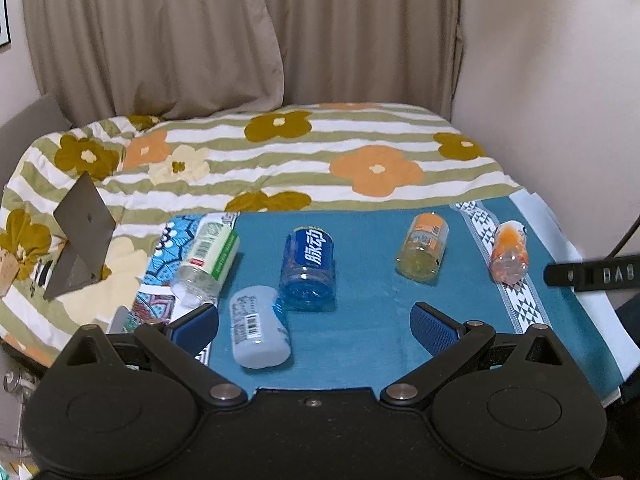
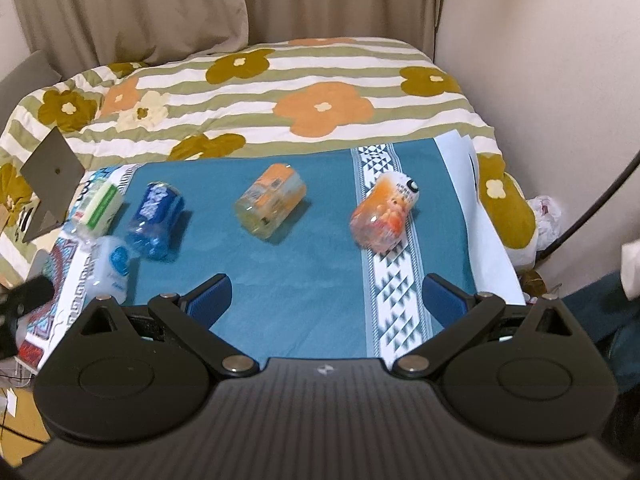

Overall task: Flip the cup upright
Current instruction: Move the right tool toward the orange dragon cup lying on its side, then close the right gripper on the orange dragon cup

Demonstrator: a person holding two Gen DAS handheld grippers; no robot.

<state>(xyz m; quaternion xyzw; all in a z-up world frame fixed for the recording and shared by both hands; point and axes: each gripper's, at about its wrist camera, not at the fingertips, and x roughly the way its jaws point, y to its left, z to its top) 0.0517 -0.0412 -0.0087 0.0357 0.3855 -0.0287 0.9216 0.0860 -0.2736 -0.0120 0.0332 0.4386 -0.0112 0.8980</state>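
Observation:
Several cut-bottle cups lie on their sides on a teal cloth (image 1: 368, 320). From left: a green-labelled clear cup (image 1: 206, 264), a pale grey cup (image 1: 258, 326), a blue cup (image 1: 308, 270), a yellow-orange cup (image 1: 423, 246) and an orange-red cup (image 1: 510, 256). My left gripper (image 1: 316, 326) is open above the near cloth, the grey cup just inside its left finger. My right gripper (image 2: 326, 300) is open and empty, short of the orange-red cup (image 2: 384, 210) and the yellow-orange cup (image 2: 272, 200). The blue cup (image 2: 156, 220) and the grey cup (image 2: 110, 266) lie at its left.
A flowered striped quilt (image 1: 280, 152) covers the surface behind the cloth. A grey stand (image 1: 78, 232) sits at the left. Curtains (image 1: 240, 32) and a wall (image 1: 560, 60) close the back and right. The other gripper's black tip (image 1: 592, 274) shows at the right edge.

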